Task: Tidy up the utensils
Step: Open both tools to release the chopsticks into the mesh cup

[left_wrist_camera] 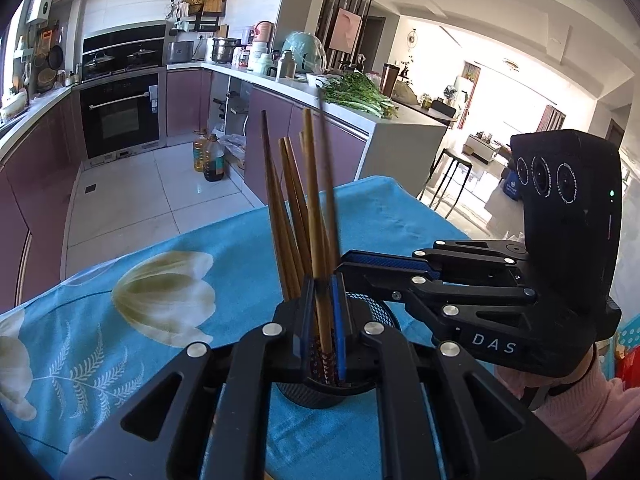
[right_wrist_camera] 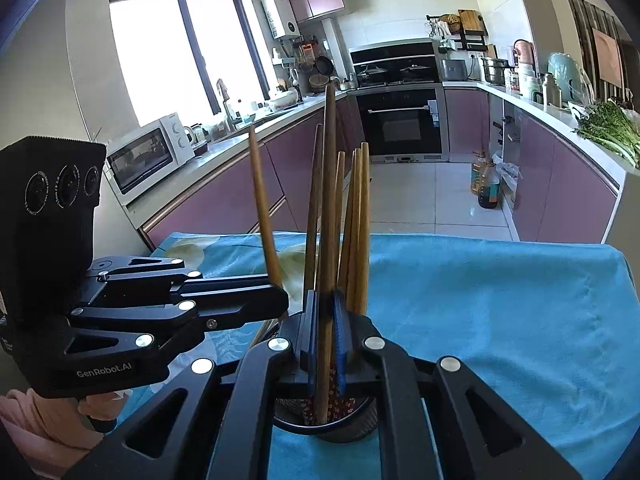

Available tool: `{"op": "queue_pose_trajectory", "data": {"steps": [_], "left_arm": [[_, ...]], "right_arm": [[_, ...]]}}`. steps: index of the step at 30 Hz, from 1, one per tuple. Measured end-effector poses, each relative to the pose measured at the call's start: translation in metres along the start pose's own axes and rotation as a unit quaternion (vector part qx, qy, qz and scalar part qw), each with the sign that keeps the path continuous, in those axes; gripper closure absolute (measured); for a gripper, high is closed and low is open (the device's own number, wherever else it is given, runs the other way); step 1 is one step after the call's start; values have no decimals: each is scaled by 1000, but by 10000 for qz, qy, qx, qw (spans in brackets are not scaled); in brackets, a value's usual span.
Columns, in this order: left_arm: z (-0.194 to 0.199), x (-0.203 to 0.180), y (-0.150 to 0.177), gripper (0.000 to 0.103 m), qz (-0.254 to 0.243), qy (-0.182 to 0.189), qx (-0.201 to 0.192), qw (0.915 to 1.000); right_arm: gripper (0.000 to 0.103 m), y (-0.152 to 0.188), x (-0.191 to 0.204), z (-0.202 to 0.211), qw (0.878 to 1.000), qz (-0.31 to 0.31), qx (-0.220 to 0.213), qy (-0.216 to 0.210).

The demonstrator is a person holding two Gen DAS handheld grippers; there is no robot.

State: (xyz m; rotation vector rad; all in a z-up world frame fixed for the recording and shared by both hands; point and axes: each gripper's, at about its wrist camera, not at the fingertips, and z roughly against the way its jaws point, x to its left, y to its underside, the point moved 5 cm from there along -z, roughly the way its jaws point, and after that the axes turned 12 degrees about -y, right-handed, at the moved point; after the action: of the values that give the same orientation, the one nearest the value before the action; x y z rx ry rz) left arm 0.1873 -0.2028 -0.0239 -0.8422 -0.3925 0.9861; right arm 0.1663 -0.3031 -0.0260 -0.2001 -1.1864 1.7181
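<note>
My left tongs (left_wrist_camera: 323,312) are pinched narrow on one wooden chopstick (left_wrist_camera: 316,200), whose patterned lower end sits inside the black mesh holder (left_wrist_camera: 384,312). My right tongs (right_wrist_camera: 325,332) are clamped the same way on a second, darker chopstick (right_wrist_camera: 329,184), also standing in that holder (right_wrist_camera: 360,416). Both pairs of tongs meet over the holder, the right ones (left_wrist_camera: 360,268) reaching in from the side in the left view, the left ones (right_wrist_camera: 256,300) doing likewise in the right view.

Besides the two held sticks, I count about five loose chopsticks (right_wrist_camera: 362,216) leaning upright in the holder; they overlap, so the count is uncertain.

The holder stands on a blue flowered tablecloth (left_wrist_camera: 140,280). Beyond it, on the floor, are two oil bottles (left_wrist_camera: 210,156). Only the right view shows the microwave (right_wrist_camera: 148,156) and the window (right_wrist_camera: 176,52); only the left view shows the bright living room (left_wrist_camera: 480,100) and a stool (left_wrist_camera: 452,172). Both show the oven (left_wrist_camera: 120,116) and the greens (left_wrist_camera: 360,94) on the counter.

My own linkages hide the holder's near rim, and a pink sleeve (left_wrist_camera: 572,396) is cut off at the edge.
</note>
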Motion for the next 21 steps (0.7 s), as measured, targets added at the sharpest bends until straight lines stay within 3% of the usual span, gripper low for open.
{"op": "queue_pose_trajectory", "data": {"steps": [2, 6, 16, 21], "left_arm": [[2, 2, 2, 88, 44, -36, -18, 10000], [15, 10, 7, 87, 126, -157, -167, 9997], [80, 48, 39, 65, 313, -866, -911, 9916], [92, 70, 71, 59, 463, -1189, -790, 9887]], "right_arm": [[95, 1, 0, 1, 10000, -24, -6, 2], [94, 4, 5, 6, 10000, -1, -59, -59], [71, 21, 45, 26, 9976, 366, -209, -556], [62, 48, 67, 16, 9955, 517, 59, -793]]}}
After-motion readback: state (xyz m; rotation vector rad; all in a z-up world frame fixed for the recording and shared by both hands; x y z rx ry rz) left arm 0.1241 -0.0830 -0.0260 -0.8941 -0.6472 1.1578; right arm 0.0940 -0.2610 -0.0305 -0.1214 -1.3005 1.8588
